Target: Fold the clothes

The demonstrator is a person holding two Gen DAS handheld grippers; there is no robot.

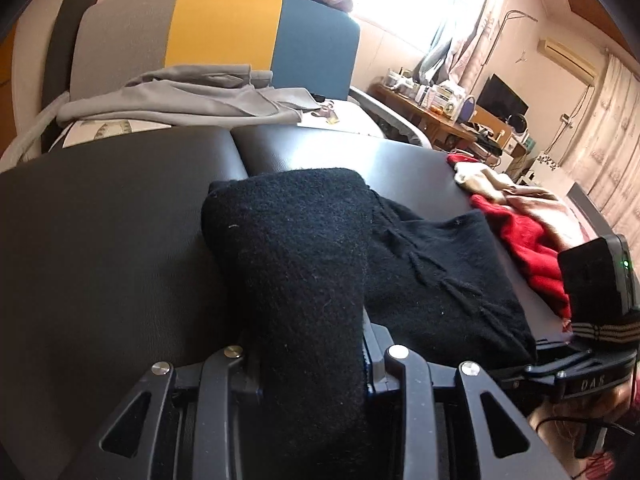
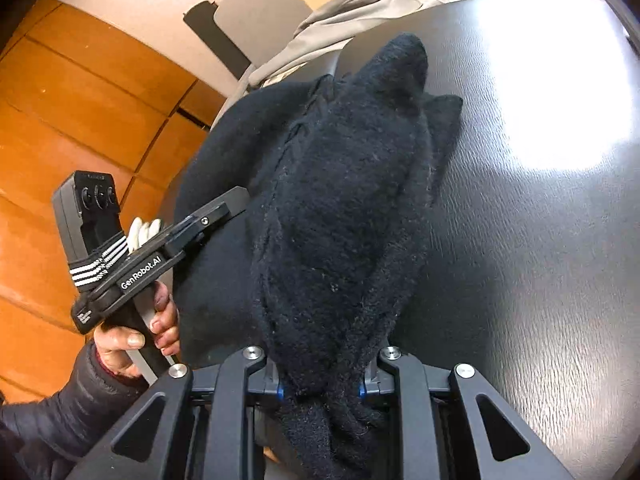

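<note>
A black knit garment (image 1: 440, 276) lies on a dark leather surface (image 1: 100, 232). My left gripper (image 1: 308, 356) is shut on a thick fold of it (image 1: 296, 248), which hangs over the fingers and hides their tips. My right gripper (image 2: 320, 364) is shut on another bunched part of the same black garment (image 2: 352, 184), lifted off the leather surface (image 2: 540, 220). The left gripper also shows in the right wrist view (image 2: 224, 208), close beside the garment's left side. The right gripper's body shows at the right edge of the left wrist view (image 1: 592, 280).
A grey garment (image 1: 192, 96) lies folded at the far end before a grey, yellow and blue panel (image 1: 224, 28). Red and beige clothes (image 1: 516, 216) are heaped at the right. A cluttered desk (image 1: 448, 112) stands beyond. Orange wood floor (image 2: 80, 120) lies left.
</note>
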